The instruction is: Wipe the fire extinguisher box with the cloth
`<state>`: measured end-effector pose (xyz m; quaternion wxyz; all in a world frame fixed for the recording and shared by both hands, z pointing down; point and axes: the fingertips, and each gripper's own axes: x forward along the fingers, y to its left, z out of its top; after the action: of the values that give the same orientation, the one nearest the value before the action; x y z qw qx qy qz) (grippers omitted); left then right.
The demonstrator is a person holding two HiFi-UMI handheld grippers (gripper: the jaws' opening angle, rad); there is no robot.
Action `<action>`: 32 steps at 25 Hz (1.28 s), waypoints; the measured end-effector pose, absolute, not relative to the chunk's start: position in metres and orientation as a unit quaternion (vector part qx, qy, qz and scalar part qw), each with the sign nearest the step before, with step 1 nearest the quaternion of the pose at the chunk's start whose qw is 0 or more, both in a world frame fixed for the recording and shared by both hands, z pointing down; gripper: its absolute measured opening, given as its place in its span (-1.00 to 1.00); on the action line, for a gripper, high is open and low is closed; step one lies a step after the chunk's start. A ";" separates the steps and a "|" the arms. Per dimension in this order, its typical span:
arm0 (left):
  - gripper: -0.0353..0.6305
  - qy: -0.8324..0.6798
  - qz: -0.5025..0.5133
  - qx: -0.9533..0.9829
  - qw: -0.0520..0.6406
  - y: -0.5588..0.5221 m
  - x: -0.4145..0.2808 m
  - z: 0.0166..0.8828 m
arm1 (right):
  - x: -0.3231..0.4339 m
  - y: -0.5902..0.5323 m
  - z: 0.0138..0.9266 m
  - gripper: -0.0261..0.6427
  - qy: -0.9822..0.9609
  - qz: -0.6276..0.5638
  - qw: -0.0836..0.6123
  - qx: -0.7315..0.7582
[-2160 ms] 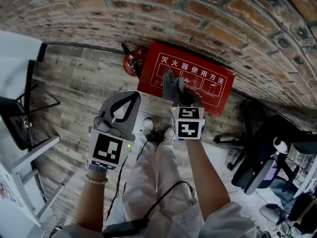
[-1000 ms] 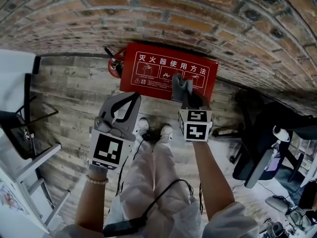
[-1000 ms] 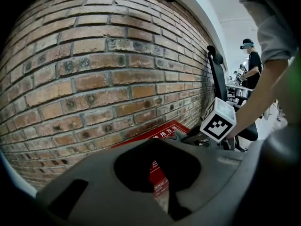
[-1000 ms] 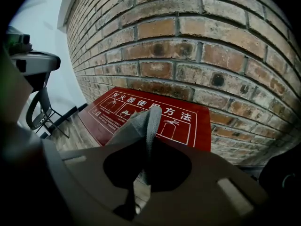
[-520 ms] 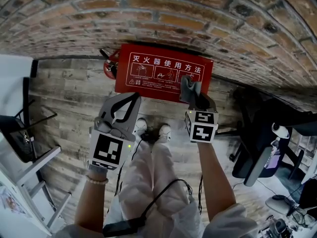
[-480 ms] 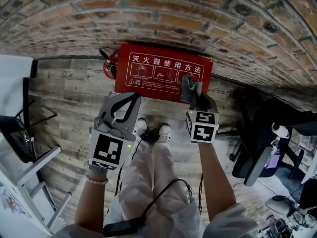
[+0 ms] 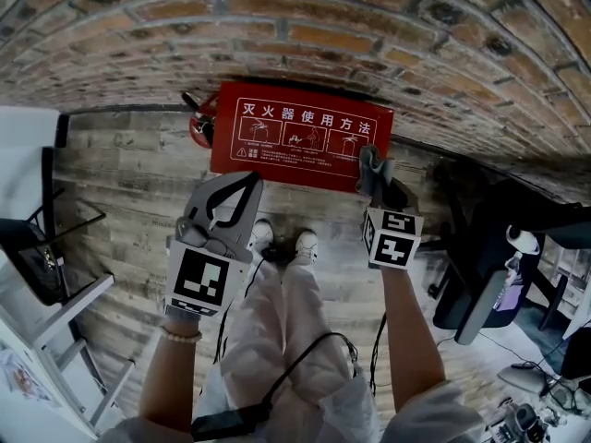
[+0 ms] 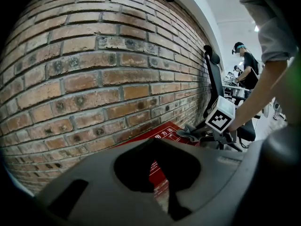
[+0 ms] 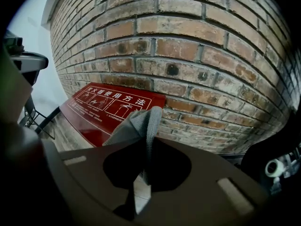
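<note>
The right gripper [image 7: 377,186] has been travelling rightward along the fire extinguisher box [image 7: 277,137]: from around the middle of the lid earlier, it is now sitting at the lid's right end, just right of centre in the head view. Its jaws are pinching the grey cloth [image 7: 372,166], which is bunching up and resting on the right corner of the red lid. In the right gripper view, the cloth [image 9: 141,126] is standing up between the closed jaws, draping onto the box [image 9: 108,102] at lower left, with the brick wall [image 9: 211,55] filling the rest.

The left gripper [image 7: 235,192] is hanging left of centre in the head view, above the wooden floor [image 7: 129,173] and clear of the box. In its own view, its jaws [image 8: 162,192] are meeting with nothing between them.

The box is lying on the floor against the wall, in the upper middle of the head view. A red extinguisher [image 7: 199,123] is lying at its left end.
</note>
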<state>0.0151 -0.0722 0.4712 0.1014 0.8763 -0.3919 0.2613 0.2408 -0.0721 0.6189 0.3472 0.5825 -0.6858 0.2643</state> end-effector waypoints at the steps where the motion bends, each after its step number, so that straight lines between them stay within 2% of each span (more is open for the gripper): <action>1: -0.90 -0.393 0.260 0.876 0.102 -0.072 0.015 0.471 | 0.243 -0.071 0.619 -0.87 -0.684 0.265 0.348 0.584; 11: -0.90 -0.393 0.261 0.876 0.098 -0.072 0.015 0.470 | 0.253 -0.067 0.623 -0.87 -0.676 0.269 0.353 0.589; 19: -0.90 -0.396 0.256 0.877 0.091 -0.067 0.013 0.456 | 0.249 -0.063 0.601 -0.87 -0.685 0.267 0.330 0.592; 24: -0.90 -0.414 0.236 0.874 0.092 -0.068 0.002 0.430 | 0.241 -0.060 0.568 -0.87 -0.697 0.252 0.320 0.591; 32: -0.90 -0.401 0.227 0.886 0.056 -0.060 0.000 0.359 | 0.217 -0.060 0.473 -0.87 -0.733 0.198 0.299 0.579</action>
<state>0.0000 -0.0601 0.3592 0.0557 0.8856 -0.4014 0.2268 0.2170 -0.0602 0.4731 0.2988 0.5786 -0.7327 0.1975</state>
